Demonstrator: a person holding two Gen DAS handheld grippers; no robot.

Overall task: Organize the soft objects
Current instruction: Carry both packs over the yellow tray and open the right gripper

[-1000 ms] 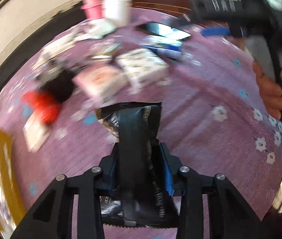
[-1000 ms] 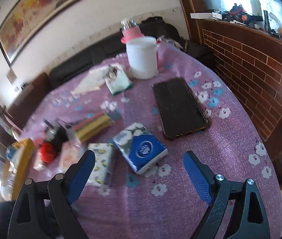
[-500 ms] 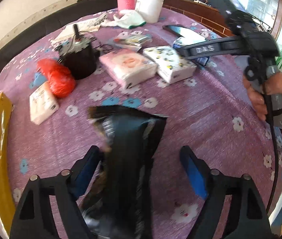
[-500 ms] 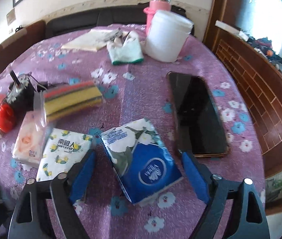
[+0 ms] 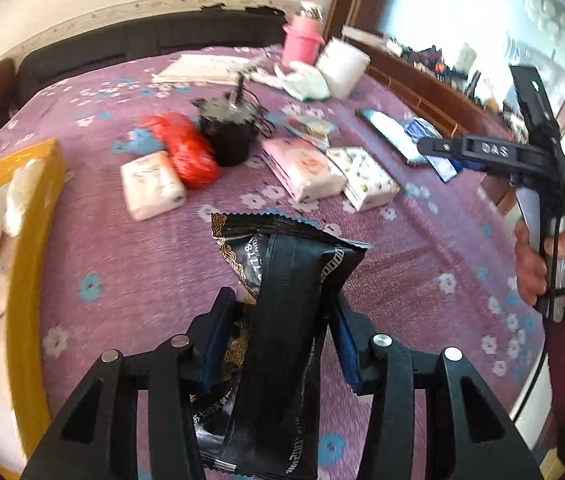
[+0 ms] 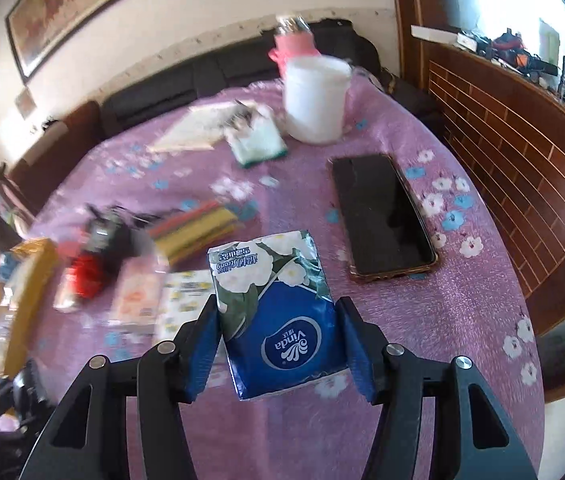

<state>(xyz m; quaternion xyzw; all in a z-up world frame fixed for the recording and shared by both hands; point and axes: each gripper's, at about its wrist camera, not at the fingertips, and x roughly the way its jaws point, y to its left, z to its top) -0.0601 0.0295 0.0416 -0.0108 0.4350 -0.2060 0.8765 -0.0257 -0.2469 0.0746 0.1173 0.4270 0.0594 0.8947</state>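
1. Left gripper [image 5: 280, 322]: pointed steeply down over the purple flowered tablecloth [image 5: 130, 264]. Its jaws have just been closing and now clamp a black snack packet [image 5: 282, 308], which stands up between the blue pads, zigzag top edge foremost; the packet's lower end is cut off by the frame.
2. Right gripper [image 6: 278, 338]: also angled down. Its jaws have just been closing and press on both sides of a blue-and-white tissue pack [image 6: 278, 316], logo upside down, near the table's front edge.
3. Right hand [image 5: 546, 268]: seen from the left wrist at the right edge, wrapped round the gripper's handle; sleeve partly cut off.
4. Yellow box [image 5: 30, 240]: left edge, holding white soft items; contents blurred, partly out of frame.
5. Table middle: pink tissue pack [image 5: 302, 168], patterned tissue pack [image 5: 370, 178], red bag [image 5: 186, 152], black pot [image 5: 228, 136]; all blurred in the right wrist view.
6. Phone [image 6: 382, 216]: flat, just beyond the right gripper.
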